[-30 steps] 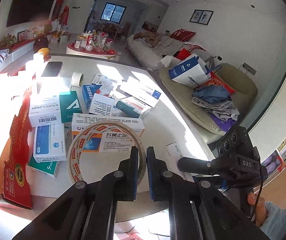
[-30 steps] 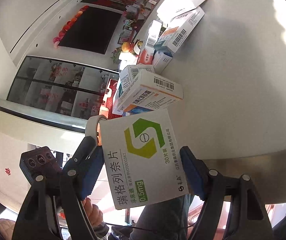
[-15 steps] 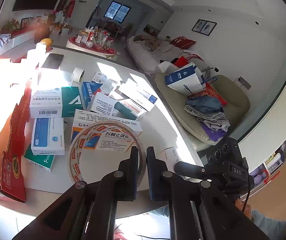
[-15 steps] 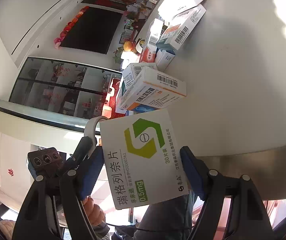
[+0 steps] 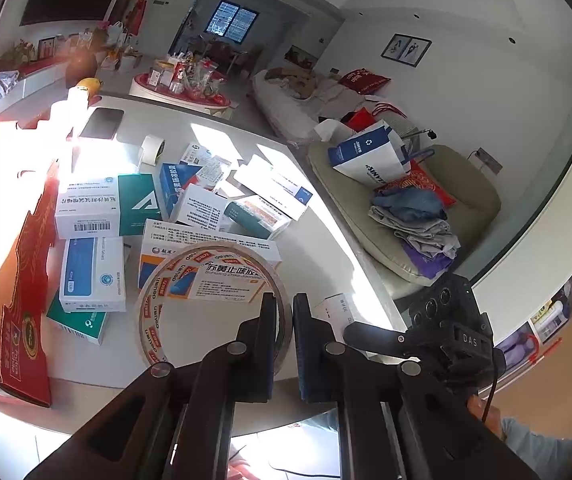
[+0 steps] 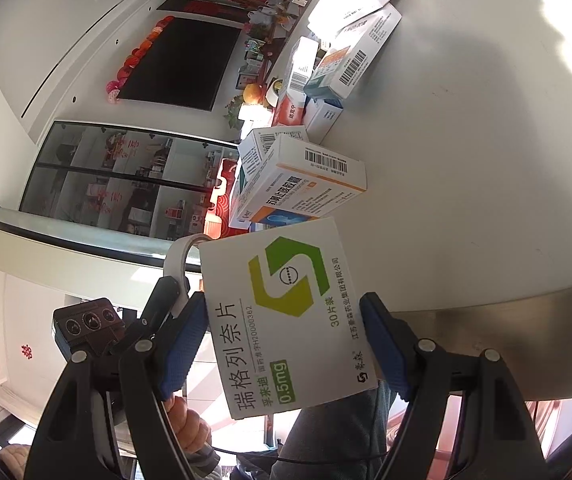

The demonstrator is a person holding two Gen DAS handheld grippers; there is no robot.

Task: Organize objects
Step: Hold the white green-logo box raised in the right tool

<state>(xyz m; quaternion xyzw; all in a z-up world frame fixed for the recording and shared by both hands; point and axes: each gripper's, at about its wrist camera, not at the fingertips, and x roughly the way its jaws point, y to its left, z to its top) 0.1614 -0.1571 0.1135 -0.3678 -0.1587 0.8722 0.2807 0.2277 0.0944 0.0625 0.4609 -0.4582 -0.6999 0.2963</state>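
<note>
My left gripper (image 5: 284,309) is shut on the rim of a clear tape roll (image 5: 150,312) with a red-and-white core, held upright over the near edge of the white table (image 5: 321,248). Behind the ring lies an orange-and-white medicine box (image 5: 222,276). My right gripper (image 6: 282,308) is shut on a white medicine box (image 6: 286,320) with a green-and-yellow logo, held off the table's edge. In the right wrist view the left gripper (image 6: 166,292) with the tape roll (image 6: 178,256) is just beside that box. Several medicine boxes (image 5: 206,216) lie piled on the table.
A red carton (image 5: 26,280) stands open along the table's left side. A phone (image 5: 102,124) and a small tape roll (image 5: 152,150) lie further back. Beyond the table's right edge is a sofa (image 5: 473,200) with clothes and a bag. A person's hand (image 6: 186,420) holds the left gripper.
The left wrist view has tilted slightly. Both hands stay where they were, with the tape roll and the white box still held.
</note>
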